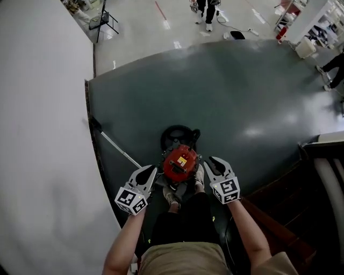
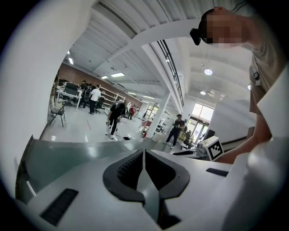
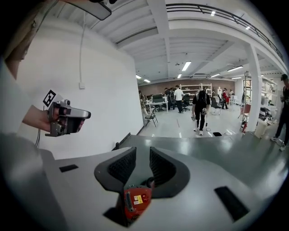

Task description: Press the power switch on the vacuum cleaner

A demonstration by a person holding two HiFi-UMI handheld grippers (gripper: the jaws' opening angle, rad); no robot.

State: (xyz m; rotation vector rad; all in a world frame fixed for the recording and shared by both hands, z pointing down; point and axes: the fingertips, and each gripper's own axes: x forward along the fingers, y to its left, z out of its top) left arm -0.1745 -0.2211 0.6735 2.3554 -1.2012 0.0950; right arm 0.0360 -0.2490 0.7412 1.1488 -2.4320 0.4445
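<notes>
The vacuum cleaner (image 1: pixel 181 163) has a red body with a yellow label and stands on the dark floor mat just ahead of the person's shoes. Behind it lies a black round part (image 1: pixel 176 137), and a metal wand (image 1: pixel 117 150) runs off to the left. My left gripper (image 1: pixel 149 171) hovers at the vacuum's left side with its pads together and nothing in them; in its own view the left gripper (image 2: pixel 143 154) points out over the mat. My right gripper (image 1: pixel 213 161) hovers at the vacuum's right side. The right gripper (image 3: pixel 142 151) is open, with the red vacuum (image 3: pixel 135 200) visible below the gap.
A white wall (image 1: pixel 43 134) borders the dark grey mat (image 1: pixel 242 91) on the left. A dark wooden edge (image 1: pixel 279 182) and a white pipe (image 1: pixel 328 188) lie at the right. People (image 1: pixel 207 11) stand far off on the light floor, near a folding chair (image 1: pixel 102 21).
</notes>
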